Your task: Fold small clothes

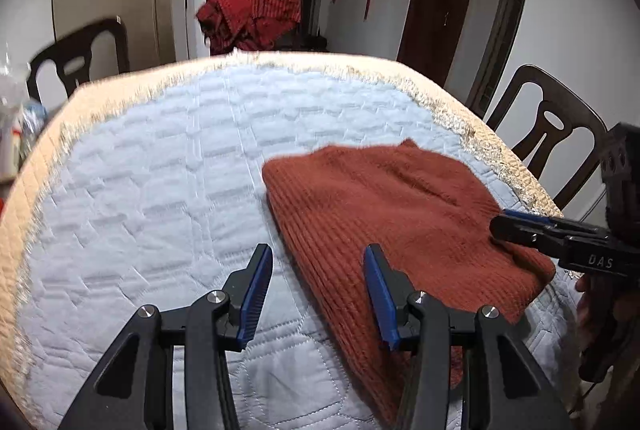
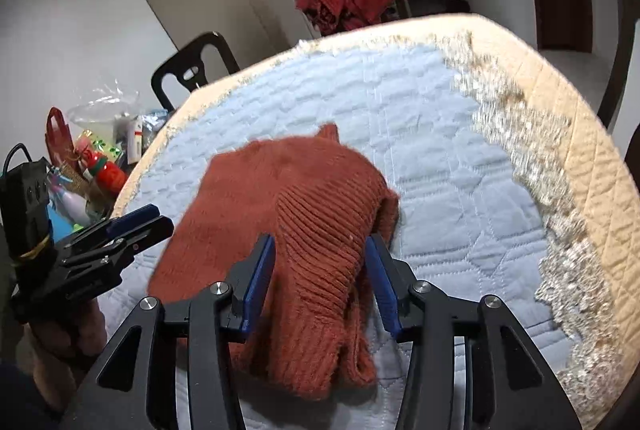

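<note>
My right gripper [image 2: 320,282] hangs with its blue fingers spread wide over a rust-red knitted sweater [image 2: 288,230] lying rumpled on the quilted blue tabletop [image 2: 460,169]; my left gripper [image 2: 136,226] sits at the sweater's left edge.

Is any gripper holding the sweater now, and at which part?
Neither holds it. The left gripper is open above the sweater edge. The right gripper is open, its fingers on either side of a ribbed fold, not closed on it.
</note>
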